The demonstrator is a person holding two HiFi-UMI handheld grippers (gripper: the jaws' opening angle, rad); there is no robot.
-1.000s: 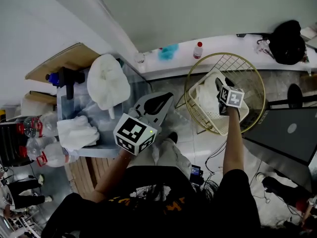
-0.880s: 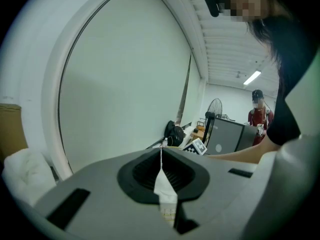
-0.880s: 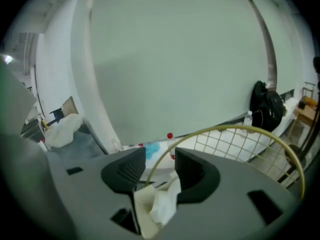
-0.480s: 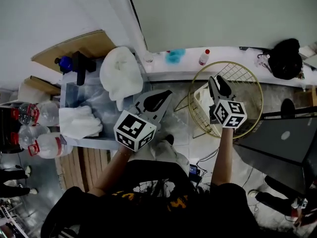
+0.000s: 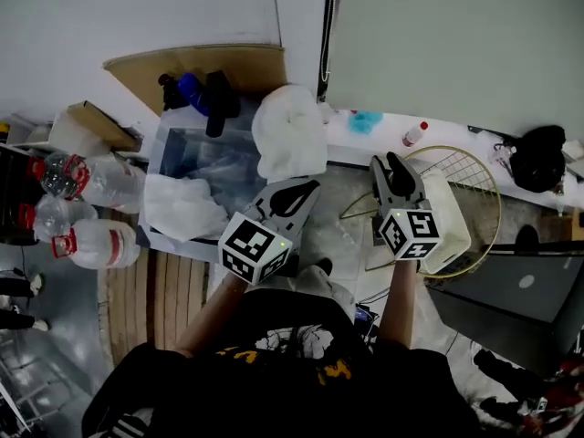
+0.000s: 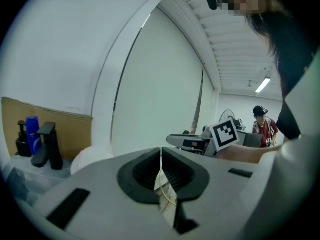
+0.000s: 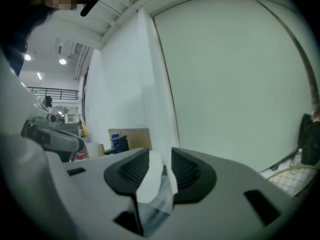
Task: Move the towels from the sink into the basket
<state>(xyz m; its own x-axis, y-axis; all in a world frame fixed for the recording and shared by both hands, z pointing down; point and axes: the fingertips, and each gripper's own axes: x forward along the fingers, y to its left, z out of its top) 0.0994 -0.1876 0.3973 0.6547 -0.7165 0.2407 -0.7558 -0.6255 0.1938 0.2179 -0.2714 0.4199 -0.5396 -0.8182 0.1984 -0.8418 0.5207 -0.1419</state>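
One white towel [image 5: 290, 133] is heaped on the right rim of the sink [image 5: 173, 144], and it also shows as a pale mound [image 6: 90, 158] in the left gripper view. A second white towel [image 5: 182, 206] hangs over the sink's front corner. The gold wire basket [image 5: 479, 182] stands on the floor at the right with a white towel [image 5: 445, 228] inside. My left gripper [image 5: 294, 194] hovers just right of the sink, shut and empty [image 6: 161, 156]. My right gripper [image 5: 392, 173] is raised at the basket's left rim. Its jaws have just been closing and stand narrowly open with nothing between them [image 7: 160, 171].
Large plastic bottles [image 5: 87, 245] crowd the floor left of the sink. A blue bottle [image 5: 190, 88] and black dispensers [image 5: 219, 99] stand behind it by a cardboard sheet [image 5: 201, 62]. A white ledge [image 5: 456, 135] carries a small bottle [image 5: 413, 133], with a black bag [image 5: 538, 158] at its far end.
My right gripper has lifted out of the basket and drawn back to its left rim, leaving a towel inside. The left gripper has shifted right of the sink. The head view has swung.
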